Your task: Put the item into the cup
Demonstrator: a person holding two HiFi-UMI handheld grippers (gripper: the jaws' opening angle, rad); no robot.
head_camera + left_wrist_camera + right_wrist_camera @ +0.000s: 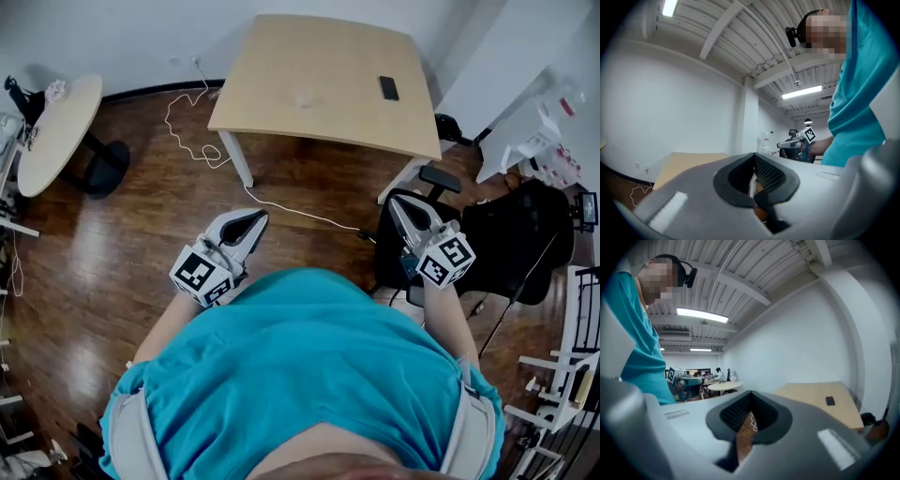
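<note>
Far left, a round pale wooden table stands on a dark foot on the glossy brown plank floor. A thin white cable loops across the floor towards the middle of the room.

The person in the teal shirt stands well back from the furniture, with both tools held close to the chest. The left gripper points forward over the floor. Seen from its own camera, the left gripper has its dark ribbed pads clenched tip to tip, with nothing caught between them.

Ahead is the light wooden rectangular table on white legs. Near its middle sits a small pale see-through thing. It may be the cup, though it is too faint from here to be sure. It is well apart from both grippers. To its right lies a flat black phone.

The right gripper is raised beside the teal shirt. In its own view the right gripper is clamped shut and empty, with only floor showing past its pads. Just behind it stands a black office chair.
</note>
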